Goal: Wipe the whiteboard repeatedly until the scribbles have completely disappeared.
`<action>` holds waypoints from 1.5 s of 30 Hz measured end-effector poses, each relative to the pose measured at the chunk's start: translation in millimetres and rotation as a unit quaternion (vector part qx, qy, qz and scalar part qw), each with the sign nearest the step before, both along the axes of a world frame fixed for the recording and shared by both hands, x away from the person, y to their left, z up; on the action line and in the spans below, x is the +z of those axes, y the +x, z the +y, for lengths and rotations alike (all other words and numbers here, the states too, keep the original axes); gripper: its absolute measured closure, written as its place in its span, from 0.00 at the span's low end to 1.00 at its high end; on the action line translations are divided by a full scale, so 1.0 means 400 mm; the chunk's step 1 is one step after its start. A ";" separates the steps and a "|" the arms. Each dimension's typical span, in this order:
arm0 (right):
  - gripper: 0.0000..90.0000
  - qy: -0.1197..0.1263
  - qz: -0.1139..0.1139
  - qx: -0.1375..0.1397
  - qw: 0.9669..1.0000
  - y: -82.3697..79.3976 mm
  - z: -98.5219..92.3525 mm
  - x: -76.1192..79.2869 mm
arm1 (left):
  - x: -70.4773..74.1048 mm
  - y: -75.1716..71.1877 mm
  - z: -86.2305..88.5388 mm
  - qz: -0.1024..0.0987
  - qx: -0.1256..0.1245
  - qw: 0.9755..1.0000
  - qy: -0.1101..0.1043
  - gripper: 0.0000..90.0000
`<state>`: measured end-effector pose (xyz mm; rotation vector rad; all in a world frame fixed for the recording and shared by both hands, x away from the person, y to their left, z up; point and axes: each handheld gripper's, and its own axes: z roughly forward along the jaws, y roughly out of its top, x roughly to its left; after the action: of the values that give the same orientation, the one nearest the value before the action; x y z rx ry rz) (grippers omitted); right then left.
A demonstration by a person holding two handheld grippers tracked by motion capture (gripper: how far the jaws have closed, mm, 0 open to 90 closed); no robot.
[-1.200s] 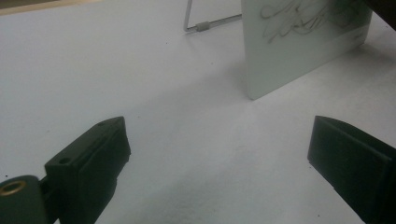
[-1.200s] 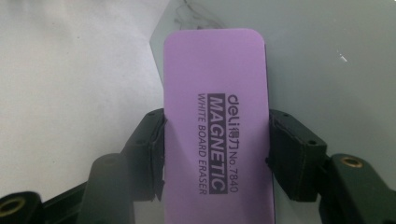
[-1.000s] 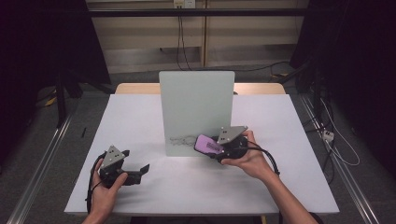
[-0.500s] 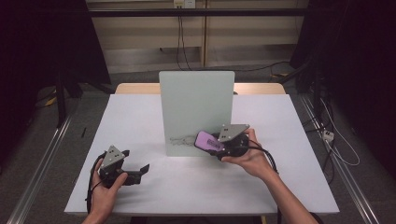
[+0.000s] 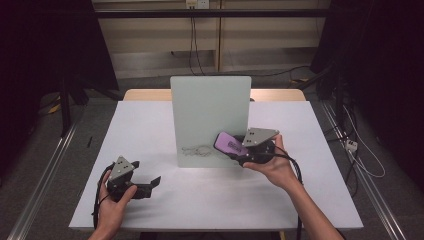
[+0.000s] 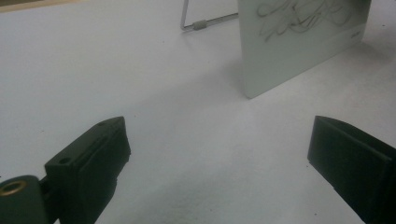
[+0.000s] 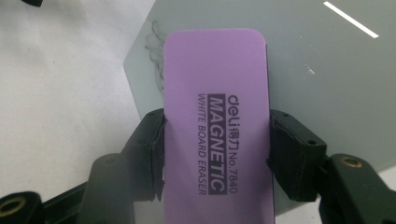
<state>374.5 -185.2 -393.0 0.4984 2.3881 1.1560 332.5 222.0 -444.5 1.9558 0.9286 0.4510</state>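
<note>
The right claw (image 7: 215,154) clamps the purple eraser (image 7: 217,116) against the whiteboard (image 5: 210,117) ahead; the left claw (image 6: 219,154) rests apart on the desk (image 5: 150,125).

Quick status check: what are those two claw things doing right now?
Right gripper shut on purple magnetic whiteboard eraser, held at upright white board. Left gripper open, holding nothing, low over white table. Grey scribbles on board's lower edge. Nothing in the way.

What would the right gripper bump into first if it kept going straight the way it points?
Most likely the upright whiteboard: the purple eraser clamped in the right gripper leads toward its scribbled lower corner. The gap between them is hard to judge.
</note>
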 end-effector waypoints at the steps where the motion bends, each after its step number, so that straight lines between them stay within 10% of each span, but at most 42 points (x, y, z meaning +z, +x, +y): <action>1: 0.46 -0.002 0.001 0.001 1.000 -0.001 0.004 -0.005 | -0.001 0.000 0.000 0.002 0.001 1.000 -0.003 0.06; 45: 0.46 -0.032 0.043 0.035 0.998 0.000 0.113 -0.078 | -0.003 0.001 -0.004 0.008 -0.003 1.000 -0.001 0.06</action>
<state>374.3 -139.9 -424.1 0.4544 2.5258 1.1043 332.7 220.3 -445.6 1.9613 0.9333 0.4323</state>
